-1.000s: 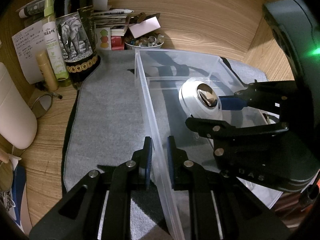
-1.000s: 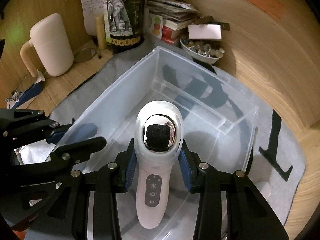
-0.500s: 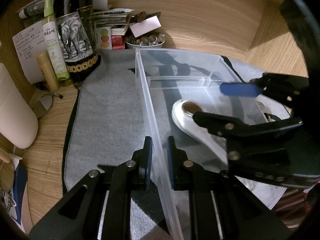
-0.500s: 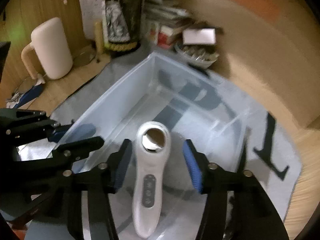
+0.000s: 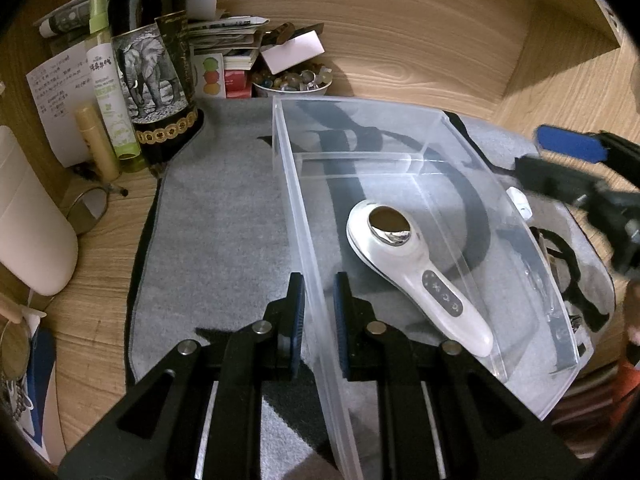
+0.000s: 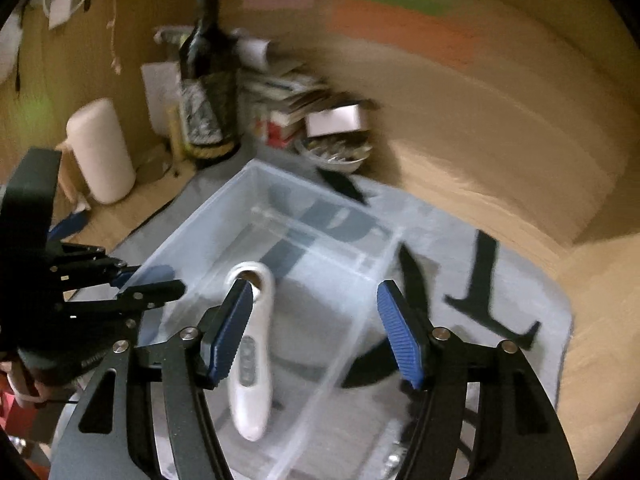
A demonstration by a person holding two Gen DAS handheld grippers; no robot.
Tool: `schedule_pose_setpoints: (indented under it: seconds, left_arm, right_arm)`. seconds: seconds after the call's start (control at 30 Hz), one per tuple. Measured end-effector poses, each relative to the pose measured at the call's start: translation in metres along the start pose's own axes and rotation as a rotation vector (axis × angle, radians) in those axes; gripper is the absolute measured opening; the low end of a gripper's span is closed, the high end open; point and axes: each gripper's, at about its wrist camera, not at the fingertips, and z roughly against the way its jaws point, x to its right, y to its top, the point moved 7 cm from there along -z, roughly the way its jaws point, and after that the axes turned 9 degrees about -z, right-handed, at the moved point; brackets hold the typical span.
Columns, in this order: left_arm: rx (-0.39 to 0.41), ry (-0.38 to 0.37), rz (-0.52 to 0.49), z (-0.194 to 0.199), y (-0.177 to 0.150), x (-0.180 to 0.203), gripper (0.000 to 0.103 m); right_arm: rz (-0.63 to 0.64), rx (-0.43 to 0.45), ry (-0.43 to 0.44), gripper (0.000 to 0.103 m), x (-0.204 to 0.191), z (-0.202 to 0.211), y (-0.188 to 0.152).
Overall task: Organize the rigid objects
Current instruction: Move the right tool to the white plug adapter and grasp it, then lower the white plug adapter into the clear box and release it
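A white handheld facial device with a shiny metal head lies flat on the floor of a clear plastic bin. It also shows in the right wrist view, inside the bin. My left gripper is shut on the bin's near left wall. My right gripper is open and empty, raised above the bin; it shows at the right edge of the left wrist view.
The bin stands on a grey mat on a wooden desk. At the back are a dark bottle with an elephant label, a green spray bottle, stacked papers and a bowl of small items. A white jug stands left.
My right gripper opened and let go of the white device, which now lies in the bin. The right gripper then rose and pulled back to the right. The left gripper stayed on the wall.
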Motion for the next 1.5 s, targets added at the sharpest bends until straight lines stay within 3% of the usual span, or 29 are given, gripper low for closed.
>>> schedule_pose_setpoints:
  seconds: [0.2, 0.37, 0.67, 0.97, 1.03, 1.13, 1.5]
  left_arm:
    - [0.001, -0.001, 0.001, 0.000, 0.000, -0.001, 0.014]
    - [0.002, -0.003, 0.005, 0.000, -0.001, -0.001, 0.014]
    - [0.001, -0.003, 0.005, 0.001, -0.001, -0.001, 0.014]
    - [0.001, -0.003, 0.005, 0.001, -0.002, -0.001, 0.014]
    - [0.001, -0.003, 0.006, 0.001, -0.002, -0.002, 0.014]
    - [0.002, -0.005, 0.008, 0.001, -0.002, -0.002, 0.014]
    - [0.002, -0.009, 0.013, 0.001, -0.003, -0.001, 0.014]
  right_arm:
    - [-0.056, 0.078, -0.078, 0.070, 0.043, 0.027, -0.002]
    - [-0.105, 0.084, -0.135, 0.071, 0.076, 0.035, -0.016]
    - [-0.181, -0.047, -0.198, 0.071, 0.121, -0.009, -0.059]
    - [-0.271, -0.157, -0.123, 0.070, 0.136, -0.058, -0.074]
    - [-0.281, -0.168, -0.115, 0.064, 0.136, -0.064, -0.074]
    - [-0.299, -0.192, -0.077, 0.044, 0.136, -0.072, -0.076]
    - [-0.253, -0.123, -0.077, 0.043, 0.124, -0.058, -0.061]
